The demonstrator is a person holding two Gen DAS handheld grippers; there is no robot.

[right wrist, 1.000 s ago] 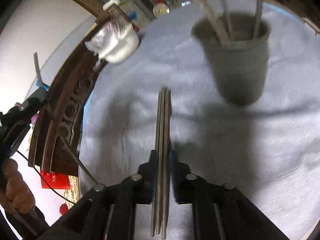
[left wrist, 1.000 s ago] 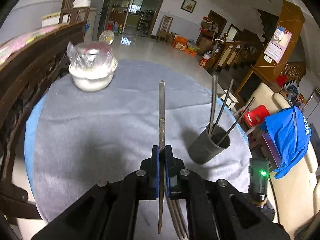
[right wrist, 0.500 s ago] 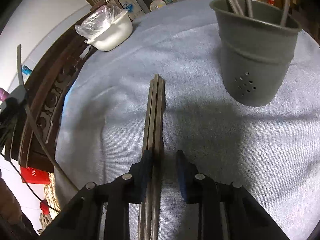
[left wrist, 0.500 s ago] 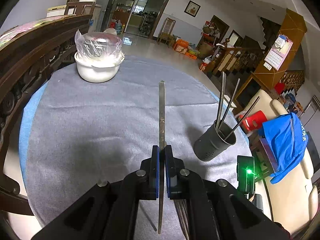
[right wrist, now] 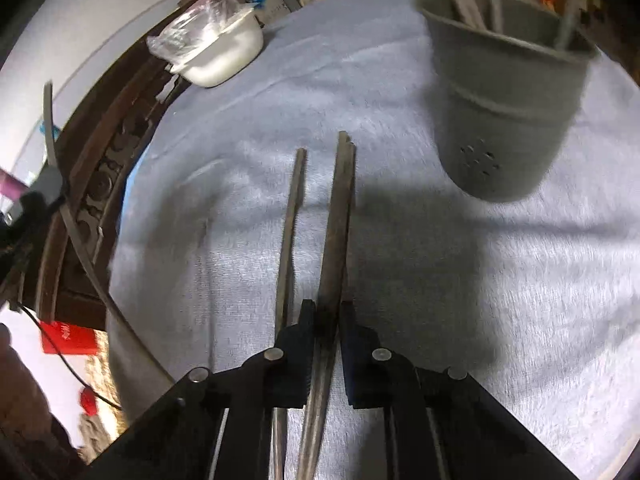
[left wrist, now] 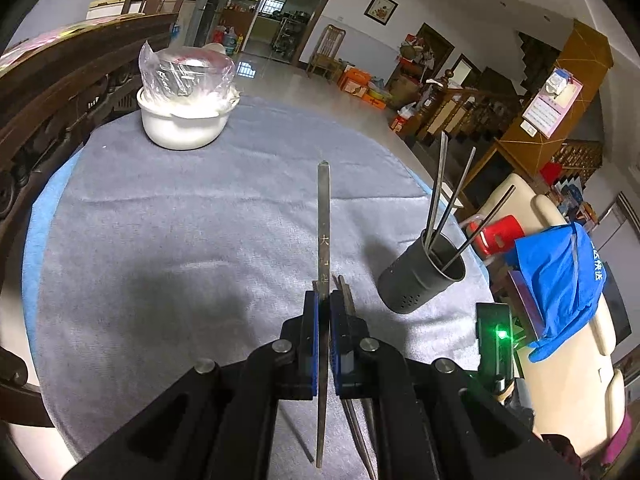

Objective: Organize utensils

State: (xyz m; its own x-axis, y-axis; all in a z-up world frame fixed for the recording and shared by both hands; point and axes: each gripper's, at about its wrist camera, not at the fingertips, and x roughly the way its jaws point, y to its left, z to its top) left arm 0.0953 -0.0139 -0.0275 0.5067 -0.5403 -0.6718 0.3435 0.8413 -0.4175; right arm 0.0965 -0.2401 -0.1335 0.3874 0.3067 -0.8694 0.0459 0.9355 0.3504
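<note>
1. The left gripper [left wrist: 324,300] sits at the bottom centre of its view, its blue-padded jaws clamped on one flat metal chopstick [left wrist: 323,220] that runs straight up the middle of the frame, with characters stamped on it.
2. Just right of that gripper, more chopsticks [left wrist: 362,432] lie on the grey cloth [left wrist: 180,220].
3. A dark grey holder [left wrist: 420,280] stands at right of centre, tilted in the fisheye view, with three chopsticks [left wrist: 444,208] leaning out of it.
4. A white bowl [left wrist: 184,124] covered with clear plastic sits at the upper left of the cloth.
5. In the right wrist view, the right gripper [right wrist: 325,320] has just been closing and its jaws now pinch a pair of chopsticks [right wrist: 338,216] at bottom centre.
6. One loose chopstick [right wrist: 291,220] lies on the cloth just left of the pinched pair, apart from them at the far end.
7. The holder [right wrist: 504,100] fills the upper right there, slightly blurred; the bowl [right wrist: 224,56] is at upper left.
</note>
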